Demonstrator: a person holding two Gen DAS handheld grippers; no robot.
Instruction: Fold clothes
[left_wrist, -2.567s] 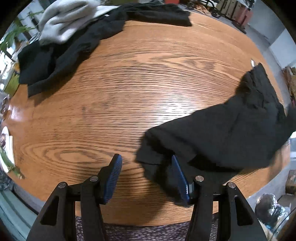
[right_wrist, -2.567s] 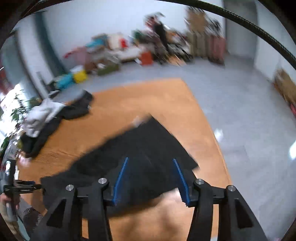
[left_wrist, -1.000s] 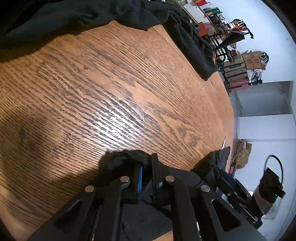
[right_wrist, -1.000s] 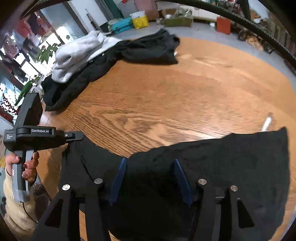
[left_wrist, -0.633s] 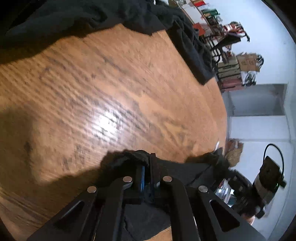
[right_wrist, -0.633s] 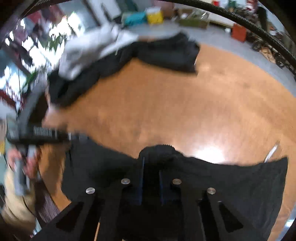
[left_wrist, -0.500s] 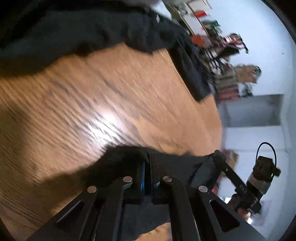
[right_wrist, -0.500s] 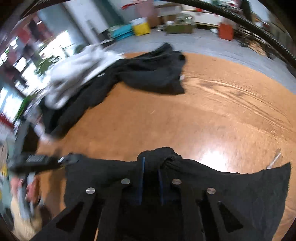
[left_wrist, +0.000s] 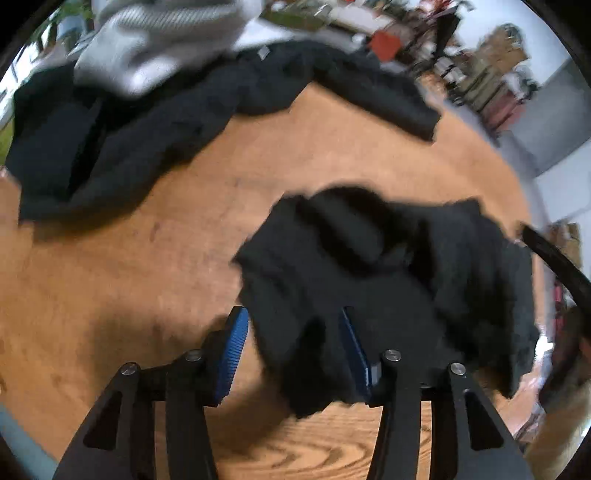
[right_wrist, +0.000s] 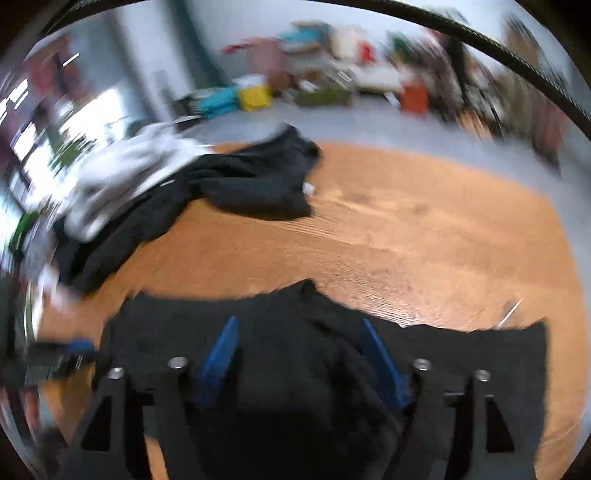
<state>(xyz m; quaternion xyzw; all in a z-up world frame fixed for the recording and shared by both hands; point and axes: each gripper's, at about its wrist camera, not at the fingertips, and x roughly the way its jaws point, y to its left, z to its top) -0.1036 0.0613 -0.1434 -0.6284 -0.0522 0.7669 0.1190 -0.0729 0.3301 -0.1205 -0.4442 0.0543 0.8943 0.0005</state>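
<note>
A crumpled black garment (left_wrist: 388, 280) lies on the wooden table (left_wrist: 129, 277) near its front edge. My left gripper (left_wrist: 291, 328) hovers over the garment's left end. Its jaws are opening, and a loose flap of the cloth hangs between the blue pads (left_wrist: 232, 350) without being pinched. In the right wrist view the same garment (right_wrist: 461, 354) stretches across the table's near side. My right gripper (right_wrist: 301, 332) stands above its middle with its jaws opening wide. Cloth lies under and between its fingers, but the pads do not press on it. Both views are blurred.
A heap of black clothes (left_wrist: 147, 122) with a grey-white garment (left_wrist: 159, 37) on top fills the far left of the table, also seen as a dark pile (right_wrist: 240, 181). Bare wood (right_wrist: 424, 221) lies between heap and garment. A small pale object (right_wrist: 511, 310) rests at the right.
Half a second ago both grippers were shut on bunched folds of the black garment. Now both have their jaws apart, the cloth has slumped loose, and both hands have lifted and tilted.
</note>
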